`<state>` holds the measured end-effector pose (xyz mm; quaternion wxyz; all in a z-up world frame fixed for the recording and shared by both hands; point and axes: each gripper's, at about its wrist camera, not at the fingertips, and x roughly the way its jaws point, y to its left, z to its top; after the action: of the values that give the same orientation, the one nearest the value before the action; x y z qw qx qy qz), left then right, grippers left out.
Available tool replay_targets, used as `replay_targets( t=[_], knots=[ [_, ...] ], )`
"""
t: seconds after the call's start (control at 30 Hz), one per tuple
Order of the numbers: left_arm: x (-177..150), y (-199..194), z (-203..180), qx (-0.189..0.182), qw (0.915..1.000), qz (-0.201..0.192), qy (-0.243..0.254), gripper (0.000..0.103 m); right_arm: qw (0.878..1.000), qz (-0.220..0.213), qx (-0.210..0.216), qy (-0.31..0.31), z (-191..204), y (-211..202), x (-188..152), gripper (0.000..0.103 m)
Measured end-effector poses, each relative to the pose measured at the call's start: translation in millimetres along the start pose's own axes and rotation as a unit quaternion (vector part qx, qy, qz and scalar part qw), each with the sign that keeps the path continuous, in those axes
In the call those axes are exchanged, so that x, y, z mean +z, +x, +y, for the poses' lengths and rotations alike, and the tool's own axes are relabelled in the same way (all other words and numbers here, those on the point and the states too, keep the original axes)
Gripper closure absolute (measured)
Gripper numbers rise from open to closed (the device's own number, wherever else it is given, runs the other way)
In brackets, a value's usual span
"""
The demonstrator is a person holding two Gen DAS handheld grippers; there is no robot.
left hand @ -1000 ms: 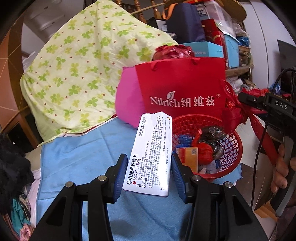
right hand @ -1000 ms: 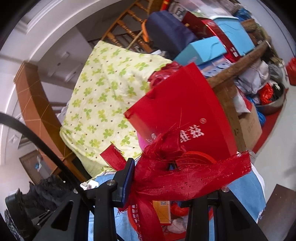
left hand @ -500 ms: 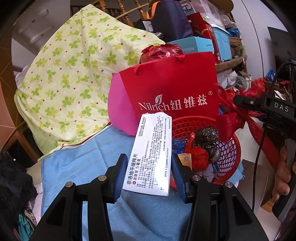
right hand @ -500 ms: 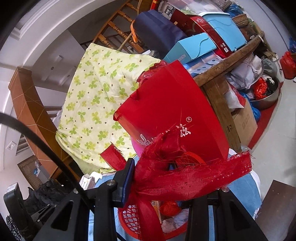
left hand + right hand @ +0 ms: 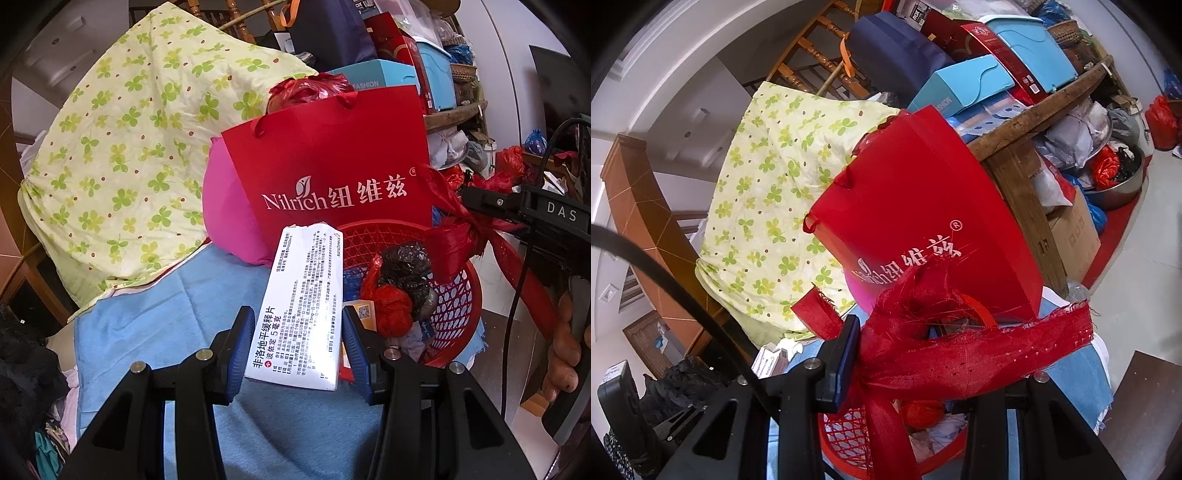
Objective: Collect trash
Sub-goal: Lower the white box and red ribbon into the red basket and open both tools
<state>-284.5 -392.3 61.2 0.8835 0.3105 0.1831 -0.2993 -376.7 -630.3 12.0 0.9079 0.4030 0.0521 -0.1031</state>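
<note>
- The left claw (image 5: 297, 345) squeezes a white medicine box (image 5: 301, 310) between its two blue pads (image 5: 242, 350). The box stands up tall and has black writing on it.
- The box is up in the air over the blue cloth (image 5: 177, 317), just beside the red basket (image 5: 460, 295).
- The basket has holes all around (like a net). Inside it are a red crumpled bag (image 5: 391, 308), a dark shiny bag (image 5: 406, 264) and a small orange box (image 5: 364, 314).
- The right claw (image 5: 923, 354) pinches a red ribbon (image 5: 960, 354). The ribbon is bunched up in the middle and hides one finger; its frayed ends stick out to both sides.
- From the left claw's camera, the ribbon (image 5: 454, 236) hangs over the far edge of the basket.
- Behind the basket stands a red paper bag (image 5: 332, 173) with white letters. A pink thing (image 5: 225, 214) sits beside it, touching it.
- A yellow blanket with green clovers (image 5: 122, 158) is piled up to the left.
- Blue boxes (image 5: 964, 86) and a dark blue bag (image 5: 894, 48) sit on a wooden shelf (image 5: 1034, 114) at the back.
</note>
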Motion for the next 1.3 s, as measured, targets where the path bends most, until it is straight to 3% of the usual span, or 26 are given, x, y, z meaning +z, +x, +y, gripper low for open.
replay_targets(
  t=[0.6, 0.8, 0.97, 1.13, 1.2, 1.3],
  knots=[
    [2, 28, -13, -0.033, 0.9992, 0.021, -0.003, 0.053, 1.0, 0.003, -0.023, 0.015, -22, 3, -1, 0.063],
    [4, 45, 0, -0.095, 0.9935, 0.042, -0.048, 0.053, 1.0, 0.003, -0.027, 0.013, -24, 9, 3, 0.063],
    [12, 66, 17, -0.151, 0.9807, 0.059, -0.109, 0.053, 1.0, -0.003, -0.022, 0.01, -19, 21, 11, 0.062],
    [17, 87, 28, -0.154, 0.976, 0.052, -0.145, 0.052, 1.0, -0.006, -0.015, 0.018, -11, 44, 15, 0.062],
    [16, 96, 28, -0.154, 0.9754, 0.06, -0.146, 0.046, 1.0, 0.001, -0.012, 0.024, -10, 54, 14, 0.062],
    [8, 99, 30, -0.155, 0.9745, 0.066, -0.148, 0.041, 0.999, 0.023, -0.007, 0.035, -11, 67, 8, 0.045]
  ],
)
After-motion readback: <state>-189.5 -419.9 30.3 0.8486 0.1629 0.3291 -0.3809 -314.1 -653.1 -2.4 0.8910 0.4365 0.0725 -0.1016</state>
